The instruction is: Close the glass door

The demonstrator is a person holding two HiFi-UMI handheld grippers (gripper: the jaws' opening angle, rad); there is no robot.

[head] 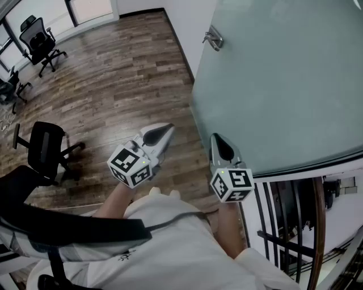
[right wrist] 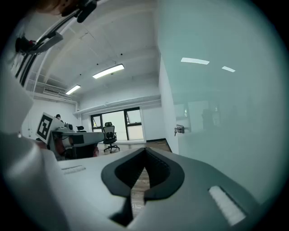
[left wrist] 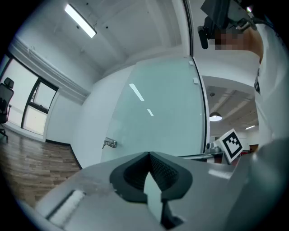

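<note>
Closest to the head camera, at 6 o'clock, a white shirt (head: 170, 249) crossed by a dark strap (head: 85, 229) fills the bottom of the head view. Just beyond it, both forearms reach forward with their tools.

The left gripper (head: 165, 130) sits near centre, with its marker cube (head: 131, 164) toward 7 o'clock. In the left gripper view its two jaws are pressed together at the tips with nothing between them. The right gripper (head: 216, 139) lies beside it, a little toward 3 o'clock and apart from the left one. Its jaws likewise meet tip to tip, empty. It points along the face of the frosted glass door (head: 283, 85), just beside the pane, and whether it touches cannot be told.

The door fills the head view from 12 to 3 o'clock. Below its near edge, at 5 o'clock, a dark railing (head: 283, 226) shows. A black office chair (head: 45, 148) stands on the wood floor (head: 113, 85) at 9 o'clock.

Farther off, the metal door handle (head: 214, 38) sits on the pane at 1 o'clock. More office chairs (head: 38, 39) stand at 10 o'clock near a window (head: 91, 8).
</note>
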